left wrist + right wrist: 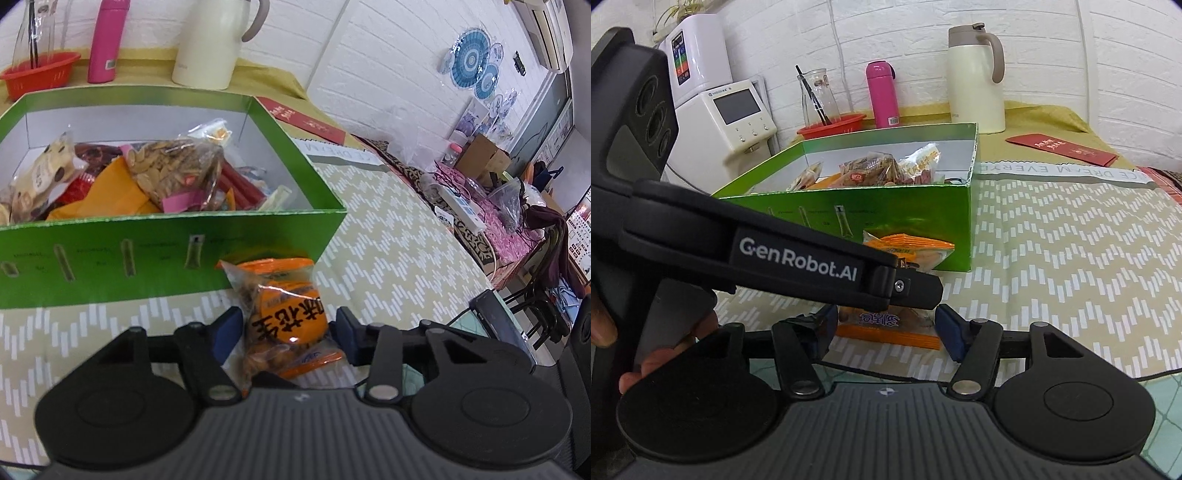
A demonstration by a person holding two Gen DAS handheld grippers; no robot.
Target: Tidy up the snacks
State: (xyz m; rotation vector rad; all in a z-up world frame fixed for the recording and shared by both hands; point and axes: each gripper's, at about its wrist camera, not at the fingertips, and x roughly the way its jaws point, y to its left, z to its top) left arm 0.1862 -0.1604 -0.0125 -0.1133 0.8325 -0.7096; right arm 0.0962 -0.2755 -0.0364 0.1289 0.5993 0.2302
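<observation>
An orange snack packet (284,317) lies on the patterned mat just in front of the green box (166,254), which holds several snack bags (173,170). My left gripper (284,332) is open, its blue pads on either side of the packet. In the right wrist view the left gripper's body (798,258) crosses over the same packet (905,247), and the green box (916,206) stands behind it. My right gripper (886,326) is open, its pads flanking the packet's near end without a clear grip.
A cream jug (975,81), pink bottle (882,96), glass carafe in a red basket (831,125) and white appliances (724,110) stand behind the box. A red envelope (1063,147) lies at the back right. Cluttered furniture (498,192) stands beyond the table's right edge.
</observation>
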